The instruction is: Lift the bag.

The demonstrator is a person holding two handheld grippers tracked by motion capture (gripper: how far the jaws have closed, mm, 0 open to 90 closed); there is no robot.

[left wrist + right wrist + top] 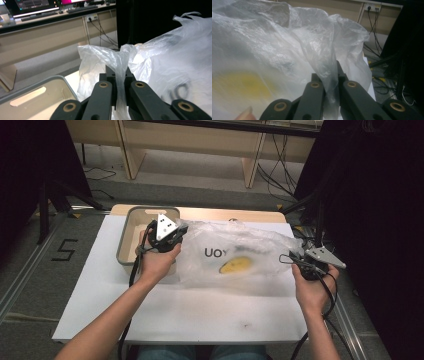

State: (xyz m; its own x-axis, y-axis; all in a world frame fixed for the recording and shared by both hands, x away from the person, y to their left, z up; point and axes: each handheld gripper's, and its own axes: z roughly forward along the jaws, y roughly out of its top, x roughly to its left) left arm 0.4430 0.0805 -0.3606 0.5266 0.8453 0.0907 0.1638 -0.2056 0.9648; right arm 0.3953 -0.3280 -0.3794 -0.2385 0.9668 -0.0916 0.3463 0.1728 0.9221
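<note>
So both tongs were clamped on the plastic bag [235,251]: left tongs [172,236] pinching one edge, right tongs [299,262] the other, bag stretched between them over the table [200,310], something yellow [236,265] inside. Next I'd guess keeping tension and lowering evenly.

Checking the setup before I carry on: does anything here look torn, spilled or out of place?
Nothing stands out. The plastic bag is crumpled but looks whole, pinched at either end by the left gripper and right gripper, with a yellow item inside it.
</note>
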